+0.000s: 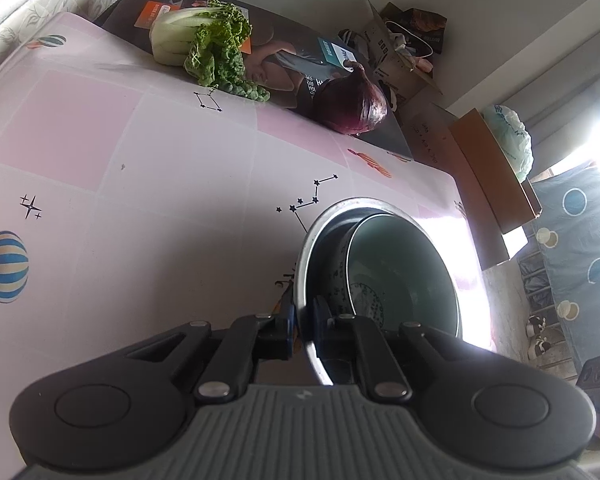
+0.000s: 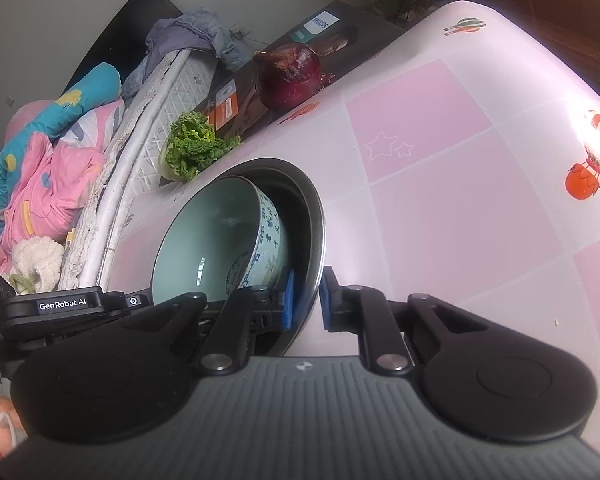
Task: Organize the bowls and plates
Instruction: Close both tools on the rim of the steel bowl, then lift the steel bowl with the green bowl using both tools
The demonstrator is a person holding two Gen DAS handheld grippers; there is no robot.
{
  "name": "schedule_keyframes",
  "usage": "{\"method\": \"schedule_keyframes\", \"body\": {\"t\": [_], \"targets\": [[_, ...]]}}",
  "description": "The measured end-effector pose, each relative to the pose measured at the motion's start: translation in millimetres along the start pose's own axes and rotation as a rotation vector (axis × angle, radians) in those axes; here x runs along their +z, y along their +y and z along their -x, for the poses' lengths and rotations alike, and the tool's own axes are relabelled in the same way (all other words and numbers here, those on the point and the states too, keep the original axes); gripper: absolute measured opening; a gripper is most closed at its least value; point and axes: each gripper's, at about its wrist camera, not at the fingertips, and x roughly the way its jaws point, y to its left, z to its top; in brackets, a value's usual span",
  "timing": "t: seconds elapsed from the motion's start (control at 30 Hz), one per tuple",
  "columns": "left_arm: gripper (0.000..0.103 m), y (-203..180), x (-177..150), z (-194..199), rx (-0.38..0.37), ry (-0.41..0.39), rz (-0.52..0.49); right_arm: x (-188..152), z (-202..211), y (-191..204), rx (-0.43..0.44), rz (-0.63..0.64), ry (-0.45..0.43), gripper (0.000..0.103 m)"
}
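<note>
A table [image 1: 148, 184] under a pink-and-white checked cloth with balloon prints is carrying everything, and the task's things are sitting near one of its edges, the sunlit one in the left wrist view. There a metal bowl [image 1: 320, 236] is holding a pale green ceramic bowl [image 1: 400, 276] nested inside it, the inner one leaning off-centre against the metal wall. Along the far edge a flat printed box [image 1: 284, 52] is lying with a leafy cabbage [image 1: 204, 44] and a red onion [image 1: 354, 106] resting on it, well apart from the bowls.

Both tongs are gripping the metal bowl's rim. The left gripper [image 1: 303, 320] is pinching it with one pad inside and one outside, closed as tight as the thin wall allows. The right gripper [image 2: 306, 298] is straddling the rim on another side; its jaws are nearly closed, the inner blue pad touching the wall and the outer one seeming just to meet it. Taking the rim at two places is probably meant to keep the nested pair level while both bowls are being carried as one stack, since a single pinch would let it tip.

The right wrist view is showing the blue lettering on the ceramic bowl's outer wall and the left gripper's housing beside the bowls; it also takes in bedding beyond the table. The left wrist view is showing instead the cardboard boxes [image 1: 496, 172] and floor past the table's edge
</note>
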Motion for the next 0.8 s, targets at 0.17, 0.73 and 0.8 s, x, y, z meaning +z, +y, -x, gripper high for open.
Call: {"method": "schedule_keyframes", "body": {"t": [0.17,0.73,0.8], "targets": [[0.010,-0.9,-7.0,6.6,0.012,0.013,-0.022,-4.7,5.1,2.1,0.006,0.005,0.021,0.012],[0.010,-0.4,-6.8,-0.9,0.020,0.023,-0.034,-4.3,-3.2,0.9,-0.004,-0.008,0.038,0.015],[0.010,-0.1,-6.5,-1.1,0.018,0.022,-0.033,-3.9,-4.7,1.1,-0.005,-0.007,0.039,0.015]]}}
